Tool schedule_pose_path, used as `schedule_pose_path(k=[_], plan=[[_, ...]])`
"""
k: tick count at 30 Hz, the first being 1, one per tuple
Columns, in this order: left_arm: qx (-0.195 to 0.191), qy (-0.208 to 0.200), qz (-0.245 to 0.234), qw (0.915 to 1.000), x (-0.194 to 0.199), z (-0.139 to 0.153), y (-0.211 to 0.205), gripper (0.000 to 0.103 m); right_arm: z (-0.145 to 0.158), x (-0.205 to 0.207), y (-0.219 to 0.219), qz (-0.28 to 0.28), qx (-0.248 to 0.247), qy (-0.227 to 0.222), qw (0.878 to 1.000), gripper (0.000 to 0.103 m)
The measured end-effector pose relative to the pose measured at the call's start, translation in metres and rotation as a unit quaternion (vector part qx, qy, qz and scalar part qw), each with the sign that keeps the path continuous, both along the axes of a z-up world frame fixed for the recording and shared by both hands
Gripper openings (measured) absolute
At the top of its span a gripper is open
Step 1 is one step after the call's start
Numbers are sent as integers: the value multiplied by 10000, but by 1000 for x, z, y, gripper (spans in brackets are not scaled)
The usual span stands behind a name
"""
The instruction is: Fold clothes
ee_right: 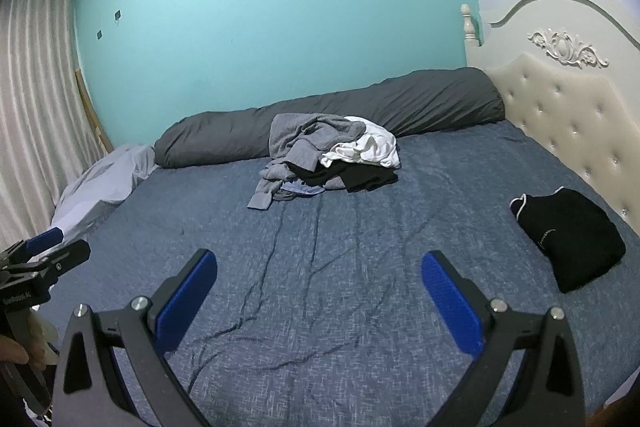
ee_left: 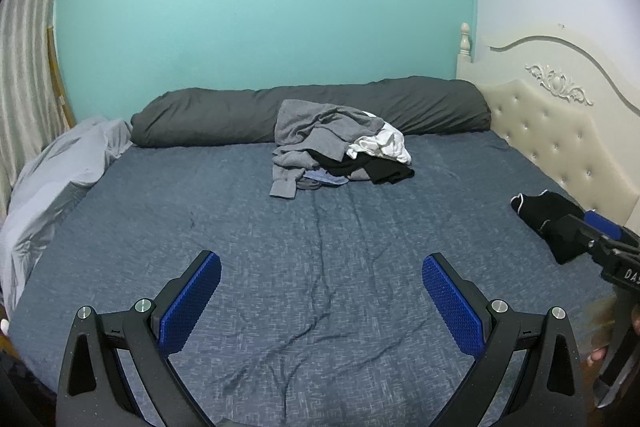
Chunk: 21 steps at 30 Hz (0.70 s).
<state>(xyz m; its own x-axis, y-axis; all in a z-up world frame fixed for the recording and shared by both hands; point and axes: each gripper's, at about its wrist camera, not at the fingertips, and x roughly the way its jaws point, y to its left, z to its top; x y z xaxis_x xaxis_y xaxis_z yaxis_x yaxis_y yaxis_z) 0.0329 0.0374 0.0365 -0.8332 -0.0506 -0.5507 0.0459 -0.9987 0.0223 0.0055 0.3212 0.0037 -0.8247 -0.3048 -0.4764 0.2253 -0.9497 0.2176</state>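
A pile of unfolded clothes [ee_left: 336, 143], grey, white and black, lies far back on the blue bed sheet [ee_left: 320, 287]; it also shows in the right wrist view [ee_right: 324, 155]. A folded black garment [ee_right: 572, 239] lies at the right by the headboard, and also shows in the left wrist view [ee_left: 544, 219]. My left gripper [ee_left: 320, 267] is open and empty above the near sheet. My right gripper [ee_right: 318, 265] is open and empty, with the black garment to its right. Each gripper shows at the edge of the other's view.
A long dark grey bolster [ee_left: 312, 111] lies along the teal wall behind the pile. A cream tufted headboard [ee_right: 568, 115] bounds the right side. A crumpled pale grey cover [ee_left: 56, 179] lies at the left edge, by the curtain [ee_right: 36, 99].
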Motion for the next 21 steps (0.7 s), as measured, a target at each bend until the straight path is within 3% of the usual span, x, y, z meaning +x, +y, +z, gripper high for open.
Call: schedule_pose_path(k=[11,21], plan=[[252,-38,18,9997,-2,-9,-9,103,-5,-2,15,-171,79,-101,9998,103],[857,-239,331,9955,-72,-60,-68,103,-40,-78,-21,32,275,-479,9985,103]])
